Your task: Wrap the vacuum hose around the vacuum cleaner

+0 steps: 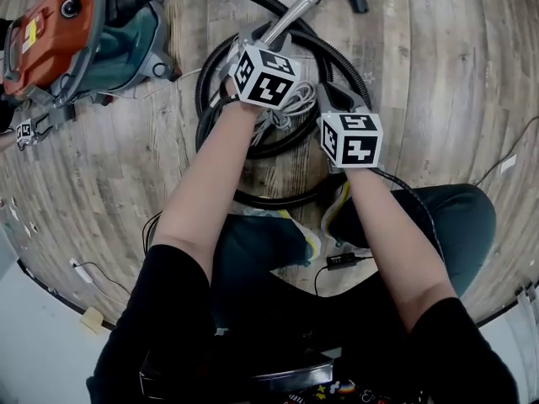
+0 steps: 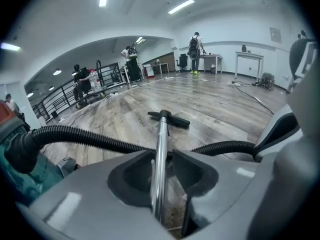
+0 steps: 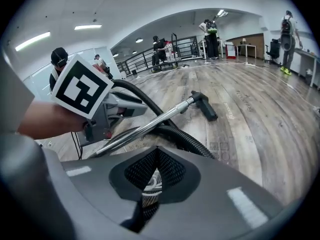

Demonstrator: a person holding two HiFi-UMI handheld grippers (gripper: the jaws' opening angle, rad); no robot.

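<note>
The red and teal vacuum cleaner lies on the wood floor at the upper left. Its black hose runs from the body and lies in loops in front of me. My left gripper is shut on the metal wand, which shows between its jaws in the left gripper view and ends in a black floor nozzle. My right gripper is just right of it and lower, shut on the ribbed hose. A white cord shows behind the right gripper's jaws.
A bundle of white cord lies inside the hose loops. The person's knees and shoes sit close below the loops, with a black power adapter and thin cables on the floor. People, desks and a railing stand far off.
</note>
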